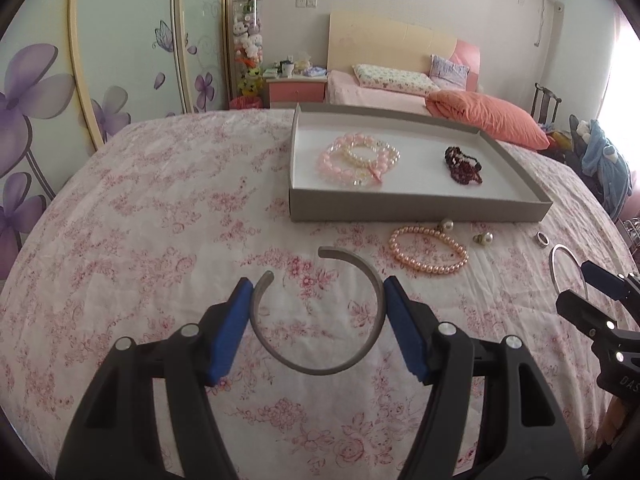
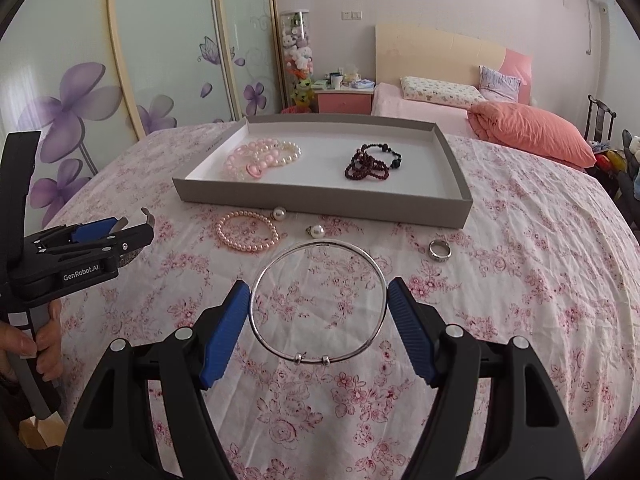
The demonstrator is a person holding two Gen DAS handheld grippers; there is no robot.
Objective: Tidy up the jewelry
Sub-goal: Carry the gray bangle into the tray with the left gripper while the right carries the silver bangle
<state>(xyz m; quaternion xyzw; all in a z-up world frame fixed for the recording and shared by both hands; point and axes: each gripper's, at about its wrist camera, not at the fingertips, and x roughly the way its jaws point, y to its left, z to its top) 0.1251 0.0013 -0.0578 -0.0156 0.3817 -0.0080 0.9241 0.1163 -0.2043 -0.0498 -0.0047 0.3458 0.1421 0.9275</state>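
Observation:
My left gripper (image 1: 319, 284) is shut on a grey open cuff bracelet (image 1: 320, 372), its blue pads pressing both sides just above the floral bedspread. In the right wrist view, my right gripper (image 2: 319, 284) is shut on a thin silver bangle (image 2: 320, 245) in the same way. A grey tray (image 1: 420, 208) lies ahead, holding pink and white bead bracelets (image 1: 358, 158) and dark red bead bracelets (image 1: 462, 164). In front of the tray lie a pink pearl bracelet (image 2: 246, 232), two pearl earrings (image 2: 279, 213) (image 2: 317, 231) and a silver ring (image 2: 439, 249).
The floral bedspread (image 1: 160, 240) covers a wide flat surface. Behind it stand a bed with an orange quilt (image 2: 532, 132), a pink nightstand (image 1: 296, 92) and flowered wardrobe doors (image 1: 48, 92). A hand (image 2: 44, 344) holds the left gripper's handle.

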